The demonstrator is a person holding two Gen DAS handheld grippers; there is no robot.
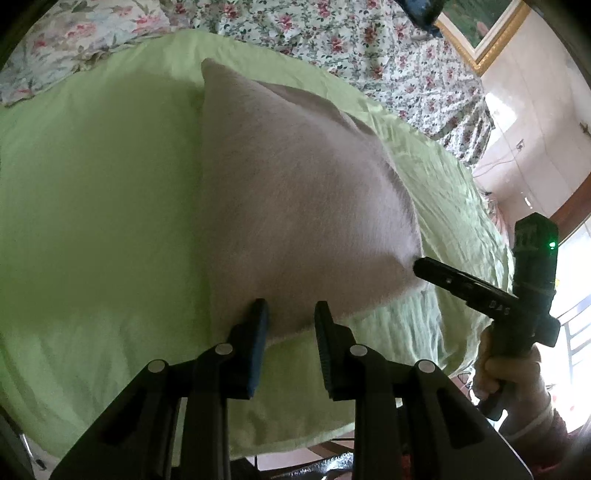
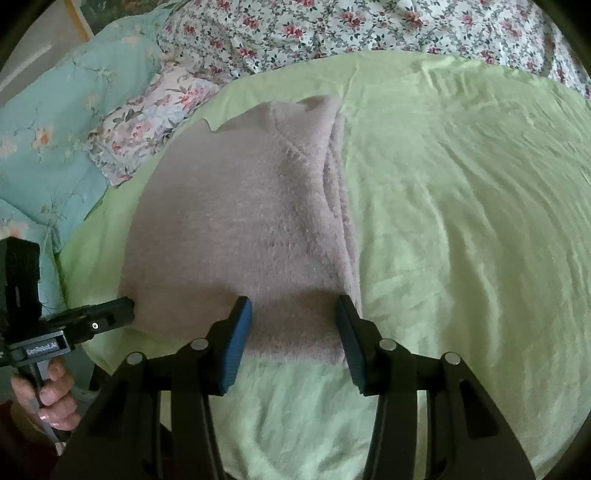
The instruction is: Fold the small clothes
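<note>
Now your left tool and right tool both stand released at the near hem of the fuzzy pale-pink sweater, gripping nothing. It lies lengthwise-folded, soft and thick, on the crinkled green sheet. I'd say a crosswise fold remains.

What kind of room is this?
Probably a bedroom: a bed spread with a green sheet, a floral quilt bunched behind it, and a fuzzy pinkish garment laid out for folding.
</note>
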